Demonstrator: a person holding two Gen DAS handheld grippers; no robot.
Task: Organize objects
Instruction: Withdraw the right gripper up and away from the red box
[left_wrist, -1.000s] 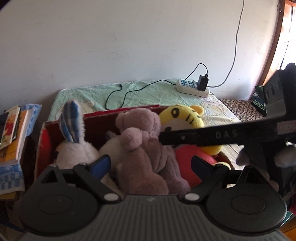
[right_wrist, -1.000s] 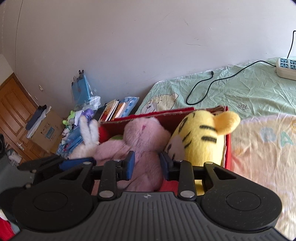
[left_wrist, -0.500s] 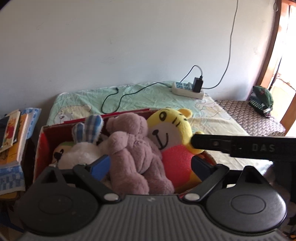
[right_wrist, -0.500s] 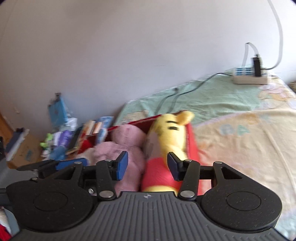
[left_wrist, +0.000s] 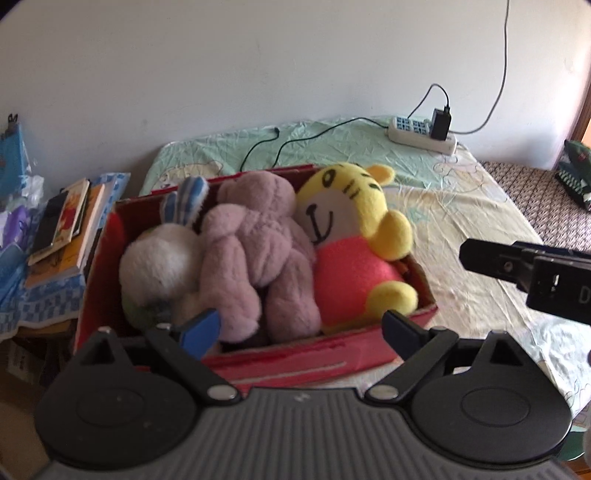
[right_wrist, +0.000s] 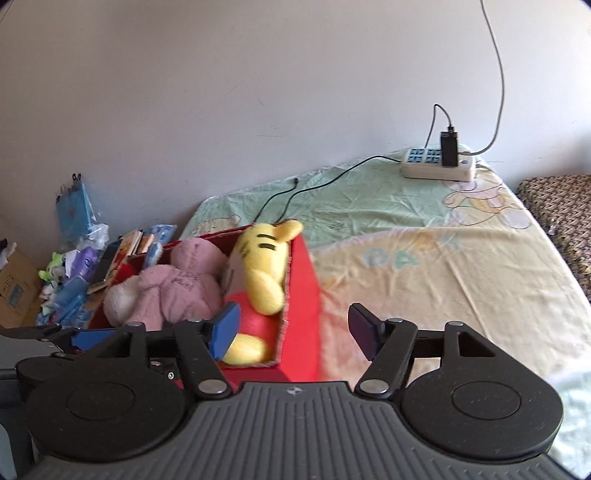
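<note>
— Left wrist view?
— On the bed (left_wrist: 461, 206), a red box (left_wrist: 295, 358) holds the tiger plush (left_wrist: 354, 236); left gripper (left_wrist: 301, 328) spread wide, empty.
— Right wrist?
— Right gripper (right_wrist: 293, 326) gapes, empty, above the box's right wall.

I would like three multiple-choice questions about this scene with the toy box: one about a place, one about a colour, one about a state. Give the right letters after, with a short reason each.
1. Where does the yellow tiger toy lie?
A. in the red box
B. on the books
C. on the floor

2. What colour is the plush in the middle of the box?
A. green
B. pink
C. black

3. How do both grippers stand?
A. shut on a toy
B. open, holding nothing
C. shut on the cable

Answers:
1 A: the tiger sits inside the box walls.
2 B: the pink plush lies between the white toy and the tiger.
3 B: the left gripper and the right gripper are spread wide and empty.
</note>
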